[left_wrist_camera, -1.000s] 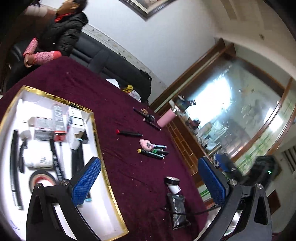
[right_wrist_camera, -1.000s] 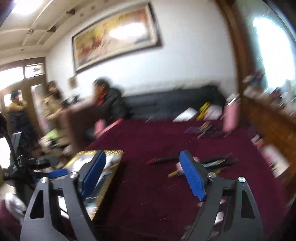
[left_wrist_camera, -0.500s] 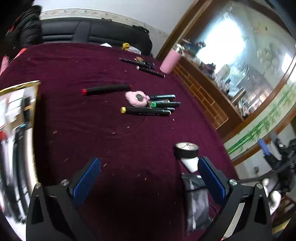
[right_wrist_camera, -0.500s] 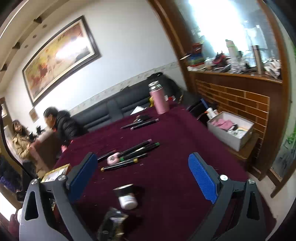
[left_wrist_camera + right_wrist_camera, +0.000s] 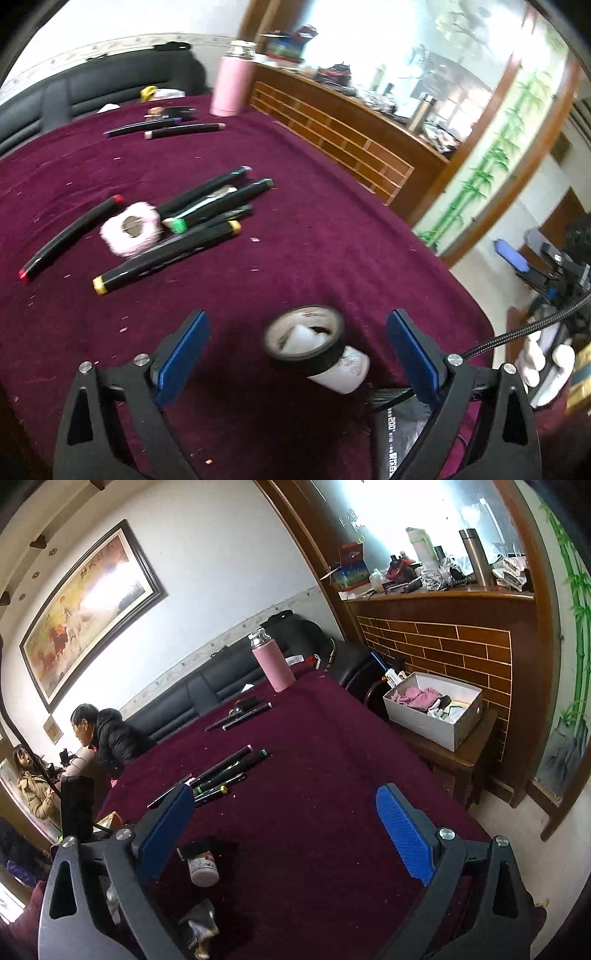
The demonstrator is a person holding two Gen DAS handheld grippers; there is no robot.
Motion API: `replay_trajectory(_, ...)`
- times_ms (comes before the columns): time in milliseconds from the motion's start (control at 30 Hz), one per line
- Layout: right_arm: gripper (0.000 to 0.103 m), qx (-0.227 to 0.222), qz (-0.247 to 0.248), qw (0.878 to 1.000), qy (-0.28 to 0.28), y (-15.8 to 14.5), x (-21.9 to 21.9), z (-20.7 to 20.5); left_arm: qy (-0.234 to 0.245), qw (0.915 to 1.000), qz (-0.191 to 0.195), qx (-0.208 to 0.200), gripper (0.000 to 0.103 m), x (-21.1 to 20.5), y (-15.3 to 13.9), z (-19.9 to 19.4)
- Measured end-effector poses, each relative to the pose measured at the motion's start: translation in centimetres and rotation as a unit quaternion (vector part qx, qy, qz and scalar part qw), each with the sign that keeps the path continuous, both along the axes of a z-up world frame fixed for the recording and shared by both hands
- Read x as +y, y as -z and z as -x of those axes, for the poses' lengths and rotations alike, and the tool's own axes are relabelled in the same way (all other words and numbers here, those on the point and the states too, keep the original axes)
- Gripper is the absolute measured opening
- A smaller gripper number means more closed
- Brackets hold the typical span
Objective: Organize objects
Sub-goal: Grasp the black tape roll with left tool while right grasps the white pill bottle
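Maroon cloth covers the whole surface (image 5: 332, 229), with black markers (image 5: 207, 206) scattered mid-way and a fluffy pink ring (image 5: 131, 229) among them. I judge I'm at the reach step: my left tongs (image 5: 295, 354) stand apart, having just narrowed a little, around a black tape roll (image 5: 304, 339) slipped over a small white bottle (image 5: 343, 369) — pads not touching it yet. Next I'd close squarely on that roll. My right tongs (image 5: 284, 830) gape, empty. A crinkled grey packet (image 5: 406, 428) is cut off below.

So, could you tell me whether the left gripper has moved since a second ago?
Yes. The left gripper has swung away from the white tray, now out of view, toward the tape roll near the table edge.
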State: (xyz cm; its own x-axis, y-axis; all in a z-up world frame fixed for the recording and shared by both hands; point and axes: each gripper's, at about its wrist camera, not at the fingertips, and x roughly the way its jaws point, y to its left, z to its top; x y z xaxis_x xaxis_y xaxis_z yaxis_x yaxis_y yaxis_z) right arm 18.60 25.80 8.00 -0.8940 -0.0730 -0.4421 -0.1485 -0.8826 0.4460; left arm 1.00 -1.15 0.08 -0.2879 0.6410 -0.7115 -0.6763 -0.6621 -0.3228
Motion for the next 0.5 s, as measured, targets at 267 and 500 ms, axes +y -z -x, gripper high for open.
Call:
replay_trajectory(267,0.1,0.005,0.011,1.0,0.011,0.3,1.9,-0.2,0.091,0.9919,0.084,0.029,0.076,2.9,1.1,-2.2)
replay_trajectory(500,0.1,-0.008,0.023,0.998,0.053,0.4,5.0,-0.2,0.108,0.9903,0.087,0.013,0.031,4.2,1.3,-2.4)
